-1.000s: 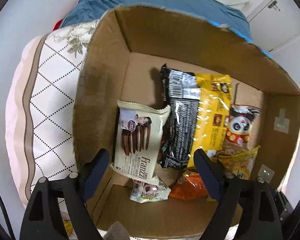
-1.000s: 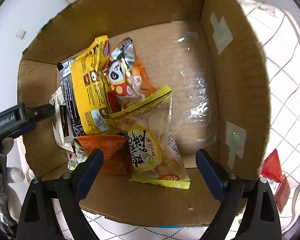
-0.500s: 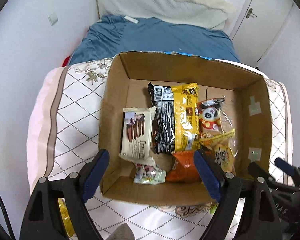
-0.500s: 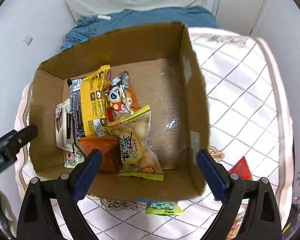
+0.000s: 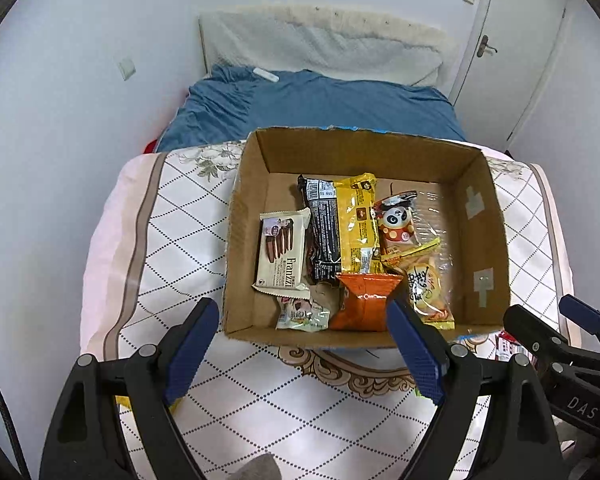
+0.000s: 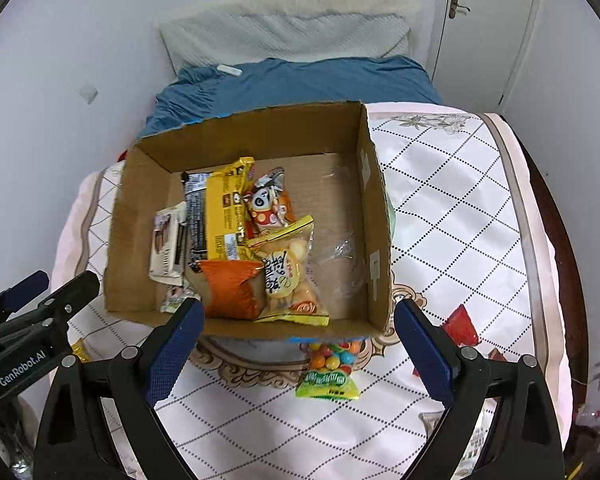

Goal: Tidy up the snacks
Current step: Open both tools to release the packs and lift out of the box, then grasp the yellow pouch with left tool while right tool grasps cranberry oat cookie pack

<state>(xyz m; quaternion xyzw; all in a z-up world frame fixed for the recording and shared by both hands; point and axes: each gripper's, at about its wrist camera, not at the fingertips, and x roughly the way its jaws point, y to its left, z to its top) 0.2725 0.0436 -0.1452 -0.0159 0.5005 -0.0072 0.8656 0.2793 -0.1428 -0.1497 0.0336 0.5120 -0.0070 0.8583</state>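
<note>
Landmark: cardboard box (image 6: 236, 320), standing on the quilted cover (image 6: 452, 216) of the bed.
Left of the box: left gripper (image 5: 304, 354), released, jaws wide, nothing between the pads; hovering over the cover just short of the box's near wall. Yellow wrapper (image 6: 78, 350) lying near the box's near-left corner, half hidden by the tool.
Inside the box, left part: cream biscuit pack (image 5: 282, 254) flat on the floor, small pale packet (image 5: 300, 314) at its near end.
Inside the box, middle: black-and-yellow bag (image 5: 342, 226), orange pouch (image 5: 366, 300) at its near end.
Inside the box, right of middle: panda packet (image 5: 394, 224), clear bag of round crackers (image 6: 288, 276); right part of the floor bare apart from clear film.
In front of the box: candy-ball bag (image 6: 330, 372), touching or nearly touching the near wall, between the right gripper's fingers in its own view.
Right of the box: red packet (image 6: 460, 324) on the cover, near the near-right corner.
Right gripper (image 6: 298, 354): released, jaws spread, empty.
Step in hand, judged: fetching loose snacks still outside the box.
Doing it well: drop the right gripper straight onto the candy-ball bag, pinch across its narrow width at the sealed top, lift clear of the wall, set down in the bare right part.
Change from earlier frames: both grippers pulled up and back out of the box; whole box and bed now in view; contents unmoved.
</note>
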